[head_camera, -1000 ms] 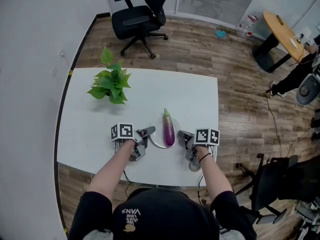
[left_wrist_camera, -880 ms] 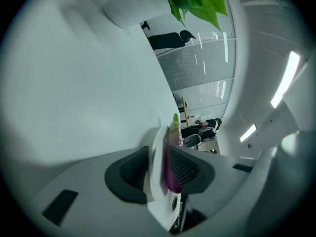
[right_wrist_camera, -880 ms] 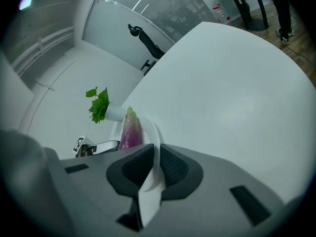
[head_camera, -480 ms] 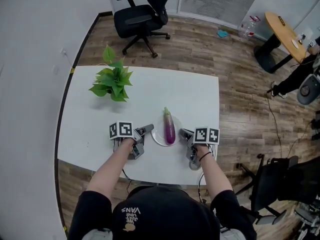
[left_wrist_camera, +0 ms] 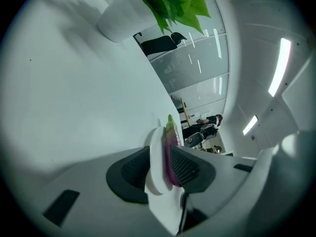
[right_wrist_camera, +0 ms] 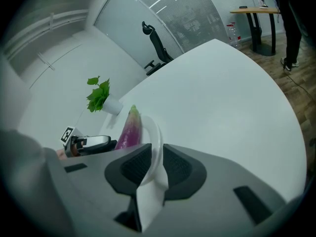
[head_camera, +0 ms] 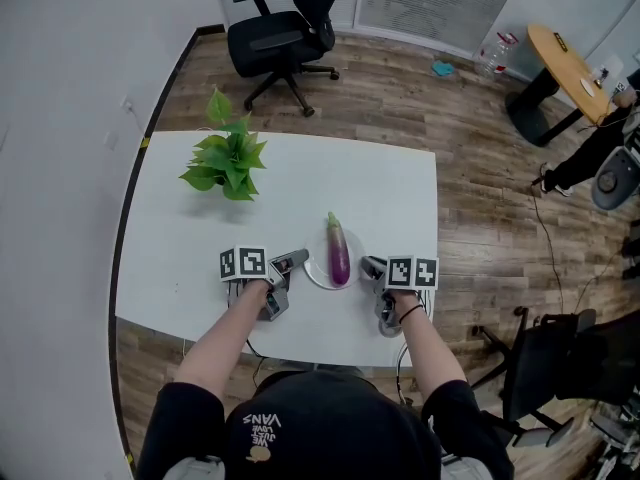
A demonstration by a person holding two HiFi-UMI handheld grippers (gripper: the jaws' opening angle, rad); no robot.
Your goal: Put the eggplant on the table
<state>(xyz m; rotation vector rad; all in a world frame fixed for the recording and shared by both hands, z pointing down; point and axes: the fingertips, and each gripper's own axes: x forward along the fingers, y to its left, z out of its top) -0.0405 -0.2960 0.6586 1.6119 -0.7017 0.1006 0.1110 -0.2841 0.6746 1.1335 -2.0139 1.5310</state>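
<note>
A purple eggplant [head_camera: 339,252] with a green stem lies on a small white plate [head_camera: 314,274] near the front of the white table [head_camera: 300,178]. My left gripper [head_camera: 298,261] is at the plate's left edge. In the left gripper view its jaws stand open with the plate [left_wrist_camera: 155,162] rim between them and the eggplant [left_wrist_camera: 172,152] just beyond. My right gripper [head_camera: 368,265] is at the plate's right edge. In the right gripper view its pads [right_wrist_camera: 133,164] close on the plate [right_wrist_camera: 156,142] rim, with the eggplant [right_wrist_camera: 127,130] behind it.
A potted green plant [head_camera: 225,163] stands at the table's back left. A black office chair [head_camera: 285,28] is behind the table, and a round wooden table [head_camera: 570,63] with a person beside it is at the far right. Wooden floor surrounds the table.
</note>
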